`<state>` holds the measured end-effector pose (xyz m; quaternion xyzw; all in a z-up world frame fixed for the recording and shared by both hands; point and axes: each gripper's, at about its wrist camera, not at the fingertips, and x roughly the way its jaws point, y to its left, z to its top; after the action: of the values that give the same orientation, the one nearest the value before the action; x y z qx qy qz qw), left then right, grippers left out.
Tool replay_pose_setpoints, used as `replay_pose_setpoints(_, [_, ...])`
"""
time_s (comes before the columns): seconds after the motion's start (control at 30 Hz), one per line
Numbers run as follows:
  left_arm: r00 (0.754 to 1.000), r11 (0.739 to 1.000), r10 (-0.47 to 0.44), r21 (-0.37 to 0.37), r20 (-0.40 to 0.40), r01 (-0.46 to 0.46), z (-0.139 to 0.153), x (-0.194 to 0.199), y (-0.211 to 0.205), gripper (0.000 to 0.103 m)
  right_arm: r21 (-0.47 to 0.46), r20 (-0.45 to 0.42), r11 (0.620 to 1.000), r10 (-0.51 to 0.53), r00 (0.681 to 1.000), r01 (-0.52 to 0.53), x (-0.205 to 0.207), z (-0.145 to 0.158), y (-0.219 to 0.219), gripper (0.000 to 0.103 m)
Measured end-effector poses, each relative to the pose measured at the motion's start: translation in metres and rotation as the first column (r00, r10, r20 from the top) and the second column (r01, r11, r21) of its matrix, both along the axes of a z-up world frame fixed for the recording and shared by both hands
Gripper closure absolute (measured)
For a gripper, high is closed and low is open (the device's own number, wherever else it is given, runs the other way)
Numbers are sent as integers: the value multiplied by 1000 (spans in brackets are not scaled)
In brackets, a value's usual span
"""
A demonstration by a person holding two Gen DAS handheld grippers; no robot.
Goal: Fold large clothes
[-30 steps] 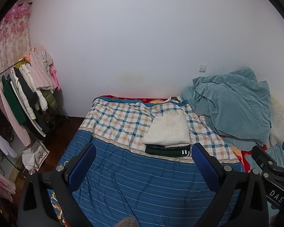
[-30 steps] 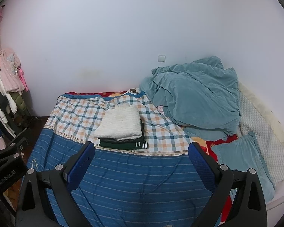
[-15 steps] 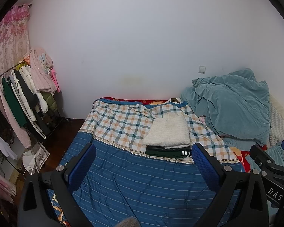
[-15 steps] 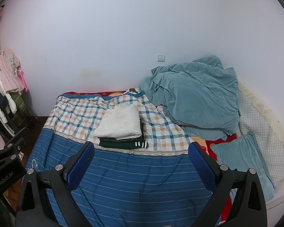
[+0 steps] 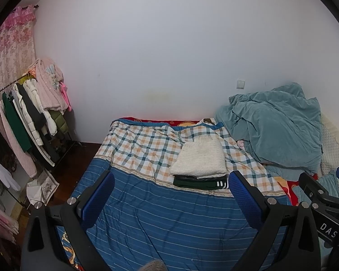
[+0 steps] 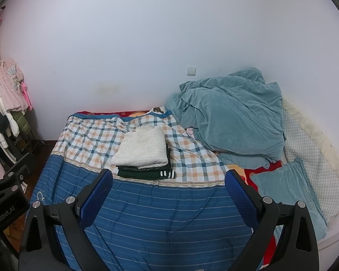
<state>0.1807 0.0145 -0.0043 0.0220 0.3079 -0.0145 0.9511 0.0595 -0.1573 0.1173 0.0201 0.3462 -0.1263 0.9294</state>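
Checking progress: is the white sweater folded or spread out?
Folded: the white sweater is a neat rectangle atop the dark garment.

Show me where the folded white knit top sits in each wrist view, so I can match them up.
Left wrist: white knit top, right of centre, topping the dark green garment.
Right wrist: white knit top, left of centre, on the same dark green garment.
Shared landmark: the wall switch above the teal blanket.
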Motion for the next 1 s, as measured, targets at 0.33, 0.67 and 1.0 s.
replay_pose_setpoints(0.33, [1000,1000,-2,0,-3,2,1,-2,1,0,1,2,1000,-2,1000,2,-2,0,0,3])
replay_pose_setpoints(0.67, [1000,1000,1,2,-9,-1,3,-6,5,0,3,3,1000,-5,1000,5,-5,-1,0,2])
replay_pose_setpoints(1.0, [1000,1000,-1,2,-12,1,2,-7,5,0,3,3,1000,-7,1000,7,-7,-1,0,2])
